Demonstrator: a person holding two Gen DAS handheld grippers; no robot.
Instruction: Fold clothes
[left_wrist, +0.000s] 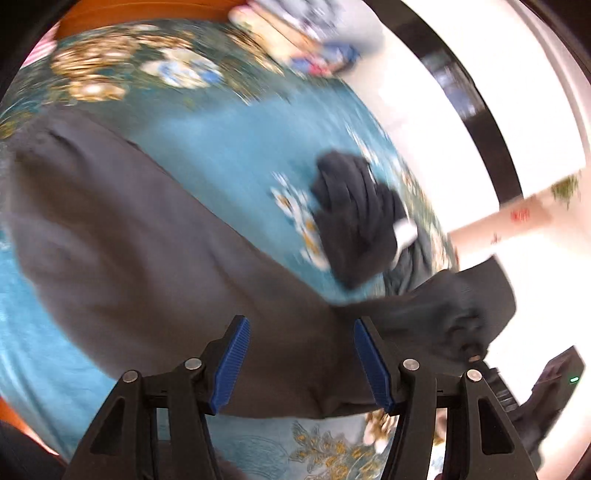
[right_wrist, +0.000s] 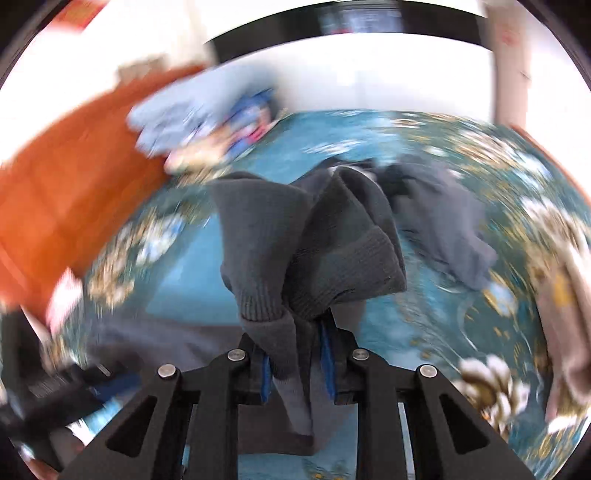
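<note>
Sweater (right_wrist: 295, 236) pinched in right gripper (right_wrist: 297, 363), left gripper (left_wrist: 301, 360) wide

Camera arrangement: two wrist-mounted fisheye views

Each looks forward along its tool, close above the teal floral worktop cloth (left_wrist: 229, 147). Left view faces the grey garment (left_wrist: 147, 258); right view sits nearer. Both share this cloth (right_wrist: 443, 325) and garment (right_wrist: 306, 240).

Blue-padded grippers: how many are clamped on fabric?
1. The right blue-padded gripper pinches the grey knit garment; the left blue-padded gripper hangs open above it.
</note>
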